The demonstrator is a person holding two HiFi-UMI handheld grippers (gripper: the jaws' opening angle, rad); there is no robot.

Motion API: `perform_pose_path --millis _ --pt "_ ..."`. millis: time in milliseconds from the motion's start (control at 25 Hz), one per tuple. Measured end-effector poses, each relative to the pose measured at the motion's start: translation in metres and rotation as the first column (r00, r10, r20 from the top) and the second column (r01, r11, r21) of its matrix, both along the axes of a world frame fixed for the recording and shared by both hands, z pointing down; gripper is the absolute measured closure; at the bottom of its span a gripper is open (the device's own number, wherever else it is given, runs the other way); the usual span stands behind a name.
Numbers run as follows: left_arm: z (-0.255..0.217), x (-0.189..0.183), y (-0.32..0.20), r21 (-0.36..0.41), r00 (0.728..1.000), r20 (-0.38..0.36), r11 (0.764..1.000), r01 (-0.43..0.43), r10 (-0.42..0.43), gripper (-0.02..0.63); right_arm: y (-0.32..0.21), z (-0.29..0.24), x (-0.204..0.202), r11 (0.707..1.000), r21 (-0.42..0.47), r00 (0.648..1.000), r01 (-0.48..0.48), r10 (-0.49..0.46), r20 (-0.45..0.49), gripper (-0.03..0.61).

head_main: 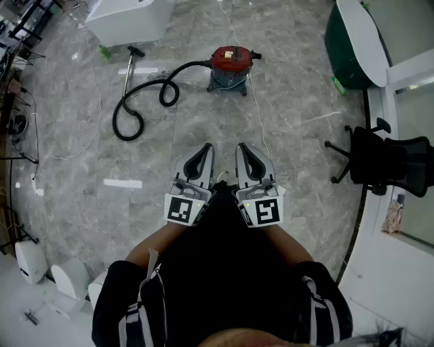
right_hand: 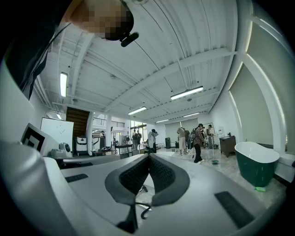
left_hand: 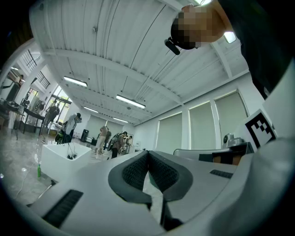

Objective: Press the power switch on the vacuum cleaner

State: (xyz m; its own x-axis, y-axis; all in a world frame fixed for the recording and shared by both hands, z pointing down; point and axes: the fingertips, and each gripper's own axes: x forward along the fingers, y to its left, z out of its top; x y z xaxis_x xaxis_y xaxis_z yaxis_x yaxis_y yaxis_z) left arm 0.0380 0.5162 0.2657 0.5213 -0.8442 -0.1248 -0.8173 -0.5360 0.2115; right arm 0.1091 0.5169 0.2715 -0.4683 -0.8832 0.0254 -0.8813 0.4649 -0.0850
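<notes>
A red canister vacuum cleaner (head_main: pixel 230 67) stands on the marble floor far ahead of me. Its black hose (head_main: pixel 139 101) loops left to a metal wand (head_main: pixel 127 71). No switch can be made out from here. I hold both grippers close to my body, side by side, well short of the vacuum. The left gripper (head_main: pixel 208 147) (left_hand: pixel 147 152) is shut with nothing between its pads. Beside it the right gripper (head_main: pixel 241 146) (right_hand: pixel 149 156) is shut and empty too. Both gripper views look out over the room and ceiling, and neither shows the vacuum.
A white power cord (head_main: pixel 257 108) runs along the floor from the vacuum toward me. A white cabinet (head_main: pixel 129 19) stands at back left, a green tub (head_main: pixel 349 41) at back right, and a black office chair (head_main: pixel 386 159) at right. Several people stand in the distance (right_hand: pixel 198 140).
</notes>
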Motion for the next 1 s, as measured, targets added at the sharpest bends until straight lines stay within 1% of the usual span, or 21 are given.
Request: perform_pose_path --millis 120,240,360,440,520,640,760,880,1000 --pt "0.005 -0.001 -0.004 -0.005 1.0 0.023 1.0 0.013 -0.013 0.595 -0.004 0.001 0.005 1.0 0.005 1.0 -0.006 0.006 -0.012 0.56" --pt "-0.001 -0.003 -0.012 0.011 0.999 0.0 0.999 0.047 -0.047 0.595 -0.007 -0.001 0.011 1.0 0.015 1.0 -0.013 0.013 0.012 0.56" --pt "0.008 -0.01 -0.021 -0.035 0.996 0.004 0.995 0.093 -0.092 0.595 -0.009 0.002 0.03 1.0 -0.003 0.997 -0.03 0.03 0.07 0.558" --pt "0.013 -0.018 -0.027 -0.052 0.992 0.006 0.991 0.126 -0.125 0.595 -0.011 0.006 0.042 0.999 -0.018 0.997 -0.043 0.045 0.07 0.558" --pt "0.014 -0.025 -0.032 -0.051 0.99 0.016 0.989 0.141 -0.141 0.595 -0.014 0.009 0.05 0.998 -0.02 0.996 -0.061 0.062 0.07 0.558" --pt "0.011 -0.019 -0.038 -0.031 0.989 0.032 0.989 0.145 -0.144 0.595 -0.023 0.009 0.06 0.997 -0.01 0.994 -0.076 0.076 0.077 0.558" --pt "0.006 -0.005 -0.044 -0.018 0.991 0.02 0.991 0.135 -0.135 0.595 -0.032 0.006 0.069 0.997 0.002 0.995 -0.075 0.075 0.063 0.558" --pt "0.002 0.01 -0.047 0.0 0.994 0.001 0.994 0.108 -0.108 0.595 -0.036 0.007 0.074 0.998 0.003 0.996 -0.058 0.058 0.066 0.558" --pt "-0.001 0.021 -0.054 0.019 0.995 0.005 0.994 0.104 -0.104 0.595 -0.04 0.012 0.079 0.999 -0.01 0.996 -0.034 0.035 0.079 0.558"
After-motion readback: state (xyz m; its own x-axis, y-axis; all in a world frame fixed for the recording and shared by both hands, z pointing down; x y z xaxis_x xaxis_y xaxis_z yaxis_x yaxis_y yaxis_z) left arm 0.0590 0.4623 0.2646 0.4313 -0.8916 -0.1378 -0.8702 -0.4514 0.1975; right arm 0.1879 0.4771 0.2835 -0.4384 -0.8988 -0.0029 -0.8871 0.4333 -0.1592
